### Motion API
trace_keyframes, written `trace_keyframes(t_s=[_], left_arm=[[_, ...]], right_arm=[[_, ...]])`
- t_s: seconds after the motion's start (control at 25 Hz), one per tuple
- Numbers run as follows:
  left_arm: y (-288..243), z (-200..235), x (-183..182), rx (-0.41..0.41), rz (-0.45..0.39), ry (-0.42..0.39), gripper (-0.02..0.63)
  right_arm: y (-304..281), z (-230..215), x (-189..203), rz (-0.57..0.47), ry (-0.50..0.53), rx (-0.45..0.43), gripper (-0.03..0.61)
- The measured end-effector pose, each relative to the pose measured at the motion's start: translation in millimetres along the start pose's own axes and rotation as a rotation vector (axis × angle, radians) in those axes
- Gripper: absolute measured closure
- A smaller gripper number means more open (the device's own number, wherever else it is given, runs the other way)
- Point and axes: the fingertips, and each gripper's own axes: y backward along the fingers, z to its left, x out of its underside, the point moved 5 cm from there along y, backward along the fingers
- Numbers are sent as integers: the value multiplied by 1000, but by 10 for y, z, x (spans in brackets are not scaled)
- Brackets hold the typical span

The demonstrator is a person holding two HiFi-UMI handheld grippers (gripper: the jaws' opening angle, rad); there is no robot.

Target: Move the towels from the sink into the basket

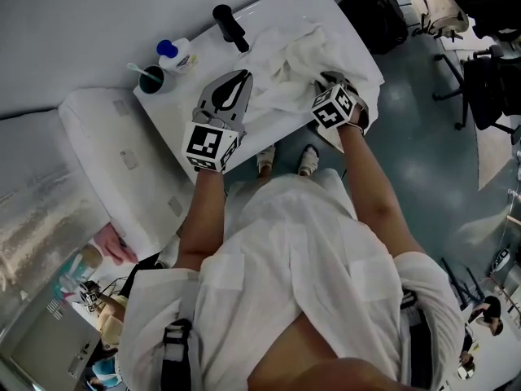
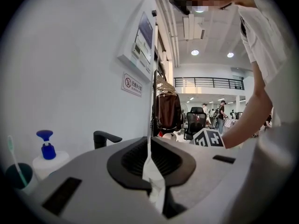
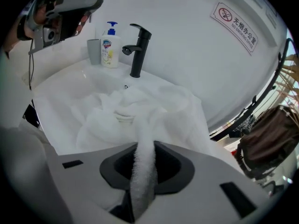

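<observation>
Right gripper [image 3: 142, 146] clenched a fold of the white terry towels [image 3: 140, 108] heaped in the white sink [image 3: 60, 85]. A slow, straight lift should keep neighbouring cloth from dragging along. Left gripper [image 2: 150, 148] pinched a thin white cloth strip [image 2: 152, 171]; its far end was hidden, and no basket was identifiable.

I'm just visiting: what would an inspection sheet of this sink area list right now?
Surface: white sink, black faucet.
Job's things: white towels heaped in sink; basket not identified.
Clutter: soap bottle, cup with toothbrush.
Grippers: right gripper jaws pinch a towel fold; left gripper jaws together on a white cloth sliver.
Cables: thin lead under left gripper.
Surroundings: no-smoking sign, office chairs.
</observation>
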Motion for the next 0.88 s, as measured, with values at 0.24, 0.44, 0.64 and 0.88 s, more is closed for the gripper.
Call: trace_keyframes(t_s=[0.24,0.44,0.64,0.88], left_arm=[[-8,43,-61,15,-18,-5,586],[-14,52,-156,38,-35,-21,586],[0,90,-286,47,-58,-37,586],[56,101,-310,66,-68,-49,586]], right_arm=[[243,-14,-53,-92,-135,5,512],[511,-36,-161,-207,-220,12,517],[662,-120,-268,-279,-268,41,518],[594,61,-222,-277,-276,-8,465]])
